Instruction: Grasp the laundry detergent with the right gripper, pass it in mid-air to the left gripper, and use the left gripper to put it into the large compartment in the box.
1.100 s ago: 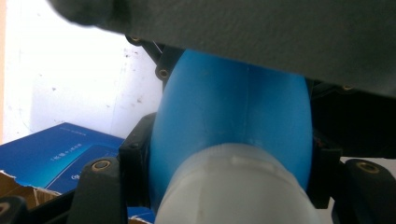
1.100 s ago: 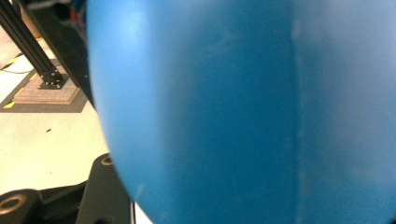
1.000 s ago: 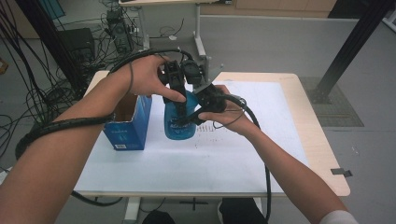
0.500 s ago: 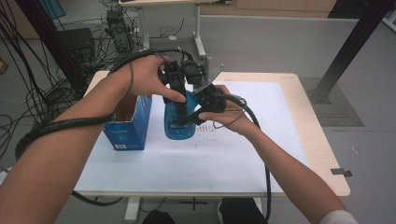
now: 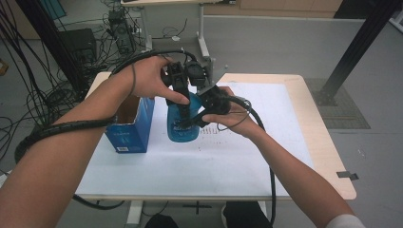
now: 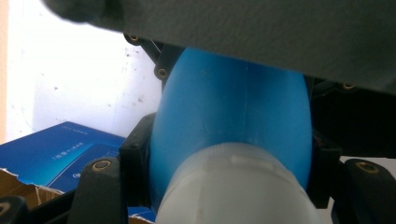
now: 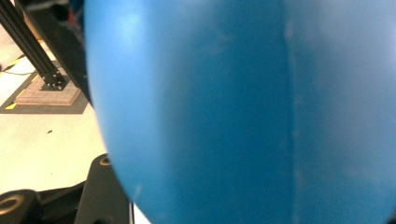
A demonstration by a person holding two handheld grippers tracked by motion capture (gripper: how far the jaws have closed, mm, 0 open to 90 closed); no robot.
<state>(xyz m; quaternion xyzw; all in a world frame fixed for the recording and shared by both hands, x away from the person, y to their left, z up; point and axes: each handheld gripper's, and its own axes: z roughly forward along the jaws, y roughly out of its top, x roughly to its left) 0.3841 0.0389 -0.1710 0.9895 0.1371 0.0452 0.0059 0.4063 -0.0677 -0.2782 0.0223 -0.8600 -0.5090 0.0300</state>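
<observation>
blue bottle upright mid-surface, just right of the blue box | left gripper jaws pinching its top near the white cap | right gripper jaws clamped on its body

The blue bottle stands upright on the white sheet, just right of an open blue box. It has a rounded plastic body and a white cap on top.
</observation>
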